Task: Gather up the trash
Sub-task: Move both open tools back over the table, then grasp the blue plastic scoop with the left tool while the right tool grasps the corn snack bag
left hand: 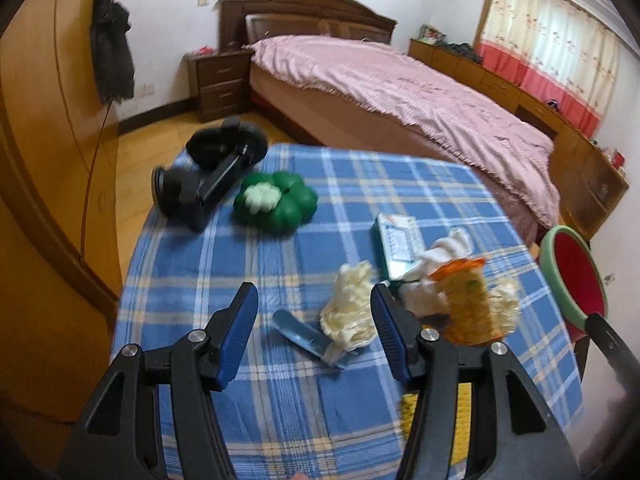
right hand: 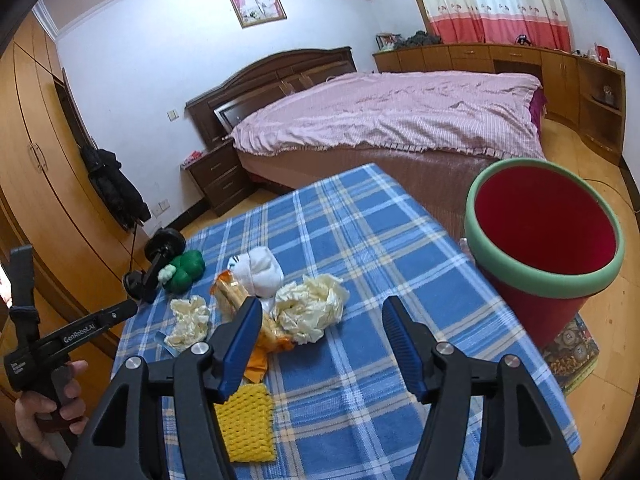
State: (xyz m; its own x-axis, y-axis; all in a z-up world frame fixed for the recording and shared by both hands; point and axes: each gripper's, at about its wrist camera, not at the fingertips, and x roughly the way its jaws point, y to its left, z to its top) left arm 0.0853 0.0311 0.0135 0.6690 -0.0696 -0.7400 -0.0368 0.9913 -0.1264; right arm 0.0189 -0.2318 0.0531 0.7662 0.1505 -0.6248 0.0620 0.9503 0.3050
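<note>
Left wrist view: left tool (left hand: 314, 332) has jaws standing wide, nothing between the pads, over the plaid desk (left hand: 280, 408). Nearest trash is a crumpled cream paper wad (left hand: 350, 308), at about 1 o'clock from the gap and close against the inner face of the right-side finger; its long axis runs roughly 12-to-6. A blue foil wrapper (left hand: 304, 334) lies at its foot, partly under it, long axis 10-to-4. Past the finger at 2 o'clock: orange snack bag (left hand: 466, 304), second cream wad (left hand: 508, 304), white tissue (left hand: 436, 256), teal packet (left hand: 396, 246). Red bin (left hand: 576, 276) sits off the desk edge at 3 o'clock. Right wrist view: right tool (right hand: 322, 344) also wide and empty; the bigger cream wad (right hand: 310, 308) is just beside the gap at 11 o'clock, touching nothing of the tool that I can make out. Bin (right hand: 544, 276) is at 2 o'clock, near, so the right side is closer to it. Count: two cream wads, one snack bag, one tissue, one foil wrapper, one packet, one yellow knitted pad (right hand: 244, 424), one bin. My read: left takes its near wad.
</note>
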